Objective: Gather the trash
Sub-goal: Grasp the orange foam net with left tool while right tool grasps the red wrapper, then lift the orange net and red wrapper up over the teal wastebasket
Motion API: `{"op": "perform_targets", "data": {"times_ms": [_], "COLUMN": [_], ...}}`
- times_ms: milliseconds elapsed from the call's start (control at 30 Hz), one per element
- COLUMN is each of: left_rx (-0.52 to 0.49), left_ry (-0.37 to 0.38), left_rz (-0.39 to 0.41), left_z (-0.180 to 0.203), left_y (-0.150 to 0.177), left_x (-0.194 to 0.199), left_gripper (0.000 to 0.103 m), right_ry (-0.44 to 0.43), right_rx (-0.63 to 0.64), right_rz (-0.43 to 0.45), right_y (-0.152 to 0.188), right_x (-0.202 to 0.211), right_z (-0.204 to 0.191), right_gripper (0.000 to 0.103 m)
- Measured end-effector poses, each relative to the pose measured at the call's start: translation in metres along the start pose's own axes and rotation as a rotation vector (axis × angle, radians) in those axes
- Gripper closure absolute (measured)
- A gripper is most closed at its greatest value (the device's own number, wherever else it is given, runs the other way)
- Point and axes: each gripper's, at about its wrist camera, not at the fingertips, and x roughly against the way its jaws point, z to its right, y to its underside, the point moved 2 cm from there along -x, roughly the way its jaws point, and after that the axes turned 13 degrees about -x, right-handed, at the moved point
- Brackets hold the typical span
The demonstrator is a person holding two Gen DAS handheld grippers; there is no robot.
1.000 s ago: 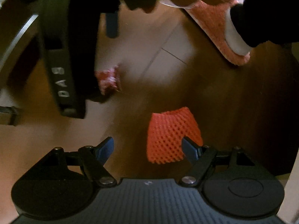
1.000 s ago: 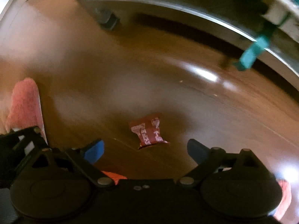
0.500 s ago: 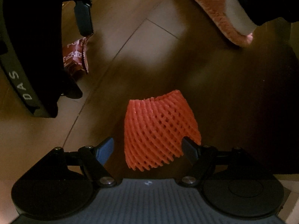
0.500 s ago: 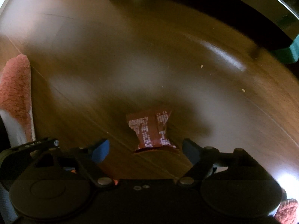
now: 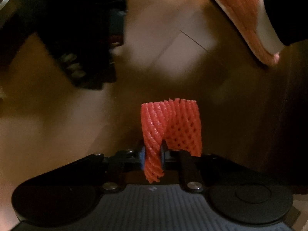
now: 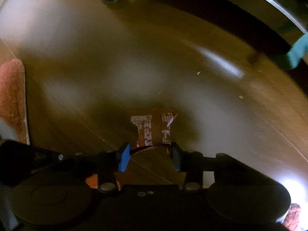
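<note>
2 grippers closing: foam netting, crinkled wrapper.

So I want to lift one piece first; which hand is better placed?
The left. Its fingers are closing, already pinching the orange foam net. The right gripper is closing too, with the wrapper only at its tips.

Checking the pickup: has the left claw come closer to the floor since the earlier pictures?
Yes. The left claw has dropped toward the floor; the net looms larger, pinched between its closing pads.
</note>
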Motion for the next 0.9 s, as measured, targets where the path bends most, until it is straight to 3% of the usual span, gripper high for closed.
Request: {"op": "perform_targets", "data": {"times_ms": [200,467,900], "left_rx": [0.010,0.049,0.185], "left_ry": [-0.053,-0.161,-0.369], "left_rz": [0.044,0.103,0.261], "left_z": [-0.015,-0.030,-0.009], "left_y": [0.015,0.030,0.020], "left_x": [0.049,0.146,0.314], "left_gripper": [0.090,0.090,0.090], "right_ry": [-0.008,-0.027,-0.041], "right_rx": [-0.095,-0.128,-0.113], "right_rz": [0.050,0.186,0.421], "right_y": [0.000,0.009,0.065], "right_x": [0.051,0.156,0.343], "right_z": [0.007,-0.010,-0.042], "right_gripper": [0.060,0.060,0.060]}}
